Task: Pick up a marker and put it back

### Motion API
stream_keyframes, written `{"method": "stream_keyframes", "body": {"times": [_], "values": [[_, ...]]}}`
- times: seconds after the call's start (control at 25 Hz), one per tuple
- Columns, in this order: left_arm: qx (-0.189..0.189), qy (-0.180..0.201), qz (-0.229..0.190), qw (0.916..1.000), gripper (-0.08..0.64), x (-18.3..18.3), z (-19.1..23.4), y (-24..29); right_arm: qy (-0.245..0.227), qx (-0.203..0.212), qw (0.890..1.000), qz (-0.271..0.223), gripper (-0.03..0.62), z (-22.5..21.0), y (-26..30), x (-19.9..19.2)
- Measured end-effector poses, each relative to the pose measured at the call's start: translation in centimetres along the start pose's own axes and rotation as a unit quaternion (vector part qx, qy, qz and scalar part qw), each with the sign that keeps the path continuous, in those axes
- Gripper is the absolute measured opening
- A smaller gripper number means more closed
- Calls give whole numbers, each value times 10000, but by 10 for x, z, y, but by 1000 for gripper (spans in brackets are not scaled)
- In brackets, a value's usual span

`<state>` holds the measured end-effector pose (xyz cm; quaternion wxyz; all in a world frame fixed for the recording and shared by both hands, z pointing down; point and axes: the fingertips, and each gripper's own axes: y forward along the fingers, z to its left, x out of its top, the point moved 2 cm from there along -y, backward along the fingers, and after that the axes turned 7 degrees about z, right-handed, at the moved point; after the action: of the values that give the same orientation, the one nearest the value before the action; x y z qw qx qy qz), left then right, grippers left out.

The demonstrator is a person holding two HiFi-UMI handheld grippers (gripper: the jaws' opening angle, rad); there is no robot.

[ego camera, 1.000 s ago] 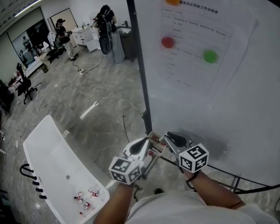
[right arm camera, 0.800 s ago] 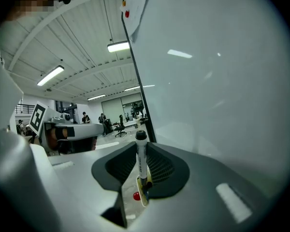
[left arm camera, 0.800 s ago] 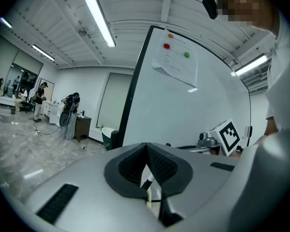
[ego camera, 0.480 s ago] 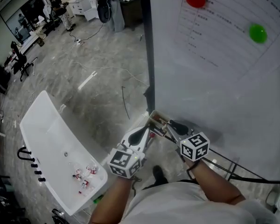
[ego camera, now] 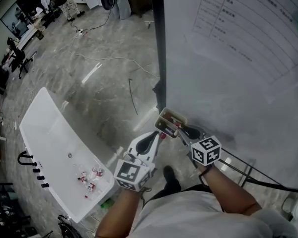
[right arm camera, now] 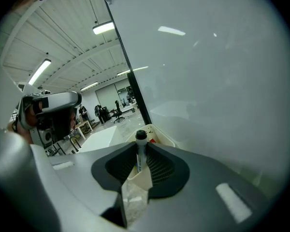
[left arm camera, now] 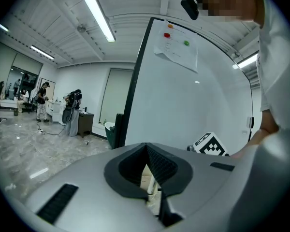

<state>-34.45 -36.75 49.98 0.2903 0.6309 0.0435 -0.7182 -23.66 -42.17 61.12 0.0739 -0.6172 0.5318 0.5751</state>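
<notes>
The right gripper (right arm camera: 140,148) is clamped on a black-capped marker (right arm camera: 139,154), which stands upright between its jaws just in front of the small open box (ego camera: 165,115) at the lower corner of the whiteboard (ego camera: 238,98). The left gripper (left arm camera: 146,152), its jaws closed to a narrow slit and empty, hovers just beside the box. The pick-up looks done, with only the return of the marker to the box left.
</notes>
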Motion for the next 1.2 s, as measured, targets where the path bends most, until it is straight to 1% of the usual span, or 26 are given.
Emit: {"method": "stream_keyframes", "body": {"times": [0.16, 0.4, 0.48, 0.72, 0.8, 0.88, 1.04, 1.2], "values": [[7, -40, -7, 10000, 2, -1, 1, 0, 33, -37, 10000, -71, 71, -1, -3, 1], [-3, 2, -113, 9999, 2, 7, -4, -2, -164, -90, 9995, -272, 81, 5, -19, 18], [2, 38, -186, 9998, 2, 14, -7, -4, -237, -113, 9989, -377, 80, 8, -28, 28], [54, 176, -382, 9991, 2, 41, -20, -16, -671, -270, 9944, -772, 80, 31, -67, 69], [38, 219, -502, 9985, 2, 55, -25, -19, -819, -273, 9916, -966, 71, 39, -80, 87], [46, 280, -592, 9978, 2, 68, -30, -20, -954, -264, 9885, -1145, 46, 48, -92, 103], [119, 345, -667, 9971, 2, 90, -37, -26, -1123, -219, 9834, -1410, 11, 69, -114, 126], [164, 386, -686, 9968, 2, 103, -42, -28, -1287, -199, 9788, -1581, 3, 88, -128, 145]]}}
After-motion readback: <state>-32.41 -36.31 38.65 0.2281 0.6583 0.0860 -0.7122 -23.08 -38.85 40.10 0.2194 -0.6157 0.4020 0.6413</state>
